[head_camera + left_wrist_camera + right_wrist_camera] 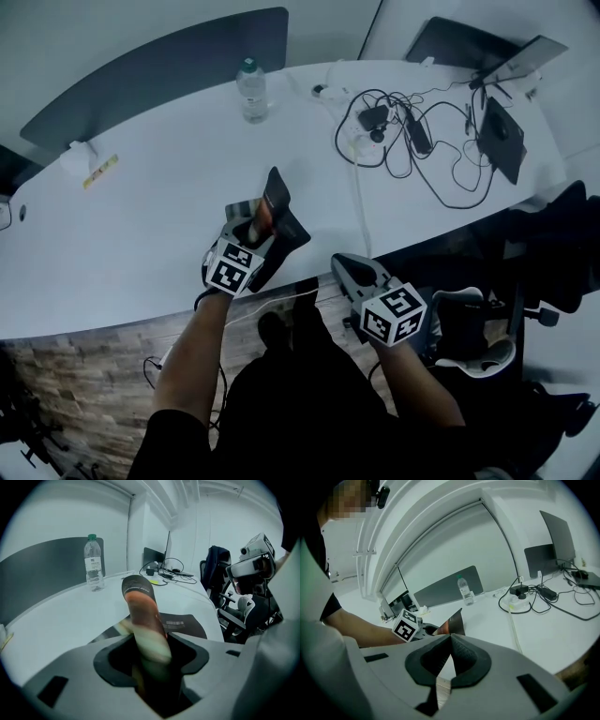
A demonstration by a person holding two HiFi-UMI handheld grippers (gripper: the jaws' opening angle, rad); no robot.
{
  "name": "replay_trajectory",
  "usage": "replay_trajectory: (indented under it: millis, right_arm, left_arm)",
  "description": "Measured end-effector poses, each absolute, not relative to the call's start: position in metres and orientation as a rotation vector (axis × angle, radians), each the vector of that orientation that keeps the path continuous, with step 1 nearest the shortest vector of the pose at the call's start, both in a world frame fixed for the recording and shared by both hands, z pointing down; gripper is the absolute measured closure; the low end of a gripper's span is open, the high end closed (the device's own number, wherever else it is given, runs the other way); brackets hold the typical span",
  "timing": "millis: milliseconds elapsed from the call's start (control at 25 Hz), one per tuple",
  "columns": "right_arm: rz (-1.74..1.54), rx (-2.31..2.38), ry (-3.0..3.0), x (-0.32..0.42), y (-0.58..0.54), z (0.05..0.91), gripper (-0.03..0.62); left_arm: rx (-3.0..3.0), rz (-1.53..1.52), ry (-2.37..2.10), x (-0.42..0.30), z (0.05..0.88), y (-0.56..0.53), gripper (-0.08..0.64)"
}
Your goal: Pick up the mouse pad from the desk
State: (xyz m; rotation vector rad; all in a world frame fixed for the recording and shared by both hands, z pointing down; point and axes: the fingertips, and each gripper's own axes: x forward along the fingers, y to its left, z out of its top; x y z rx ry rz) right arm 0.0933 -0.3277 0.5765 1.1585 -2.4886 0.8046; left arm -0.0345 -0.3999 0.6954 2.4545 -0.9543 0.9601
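Note:
The dark mouse pad (283, 217) is bent upward off the white desk (150, 225) near its front edge, one side still low by the desk. My left gripper (251, 236) is shut on it. In the left gripper view the pad (141, 605) stands edge-on between the jaws of the left gripper (152, 654), its flat part lying beyond. My right gripper (349, 270) hangs just off the desk's front edge, to the right of the pad, shut with nothing in it. The right gripper view shows its jaws (451, 641) touching at the tips, with the raised pad (454, 622) ahead.
A water bottle (251, 89) stands at the back of the desk. A tangle of cables and a power strip (403, 141) lies at the right, beside a laptop (502, 136). An office chair (478, 337) sits to the right below the desk. A grey divider (159, 75) lines the far edge.

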Motion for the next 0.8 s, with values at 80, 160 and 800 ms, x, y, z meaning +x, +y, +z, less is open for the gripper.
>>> replay_trajectory:
  millis: [80,160,800]
  right_arm:
    - [0.798,1.145,-2.496,0.089,-0.33,0.574,0.588]
    - [0.79,1.129,-2.505,0.084,-0.333,0.571,0.588]
    - [0.714,1.133,-2.507,0.07,-0.329,0.545,0.588]
  left_arm:
    - [2.448,0.955,-0.957,-0.034,0.695,-0.401,0.35]
    - [2.442,0.953,-0.958,-0.035,0.695,-0.401,0.364]
    - [2.482,0.83,-1.094,-0.062,0.646,-0.399,0.522]
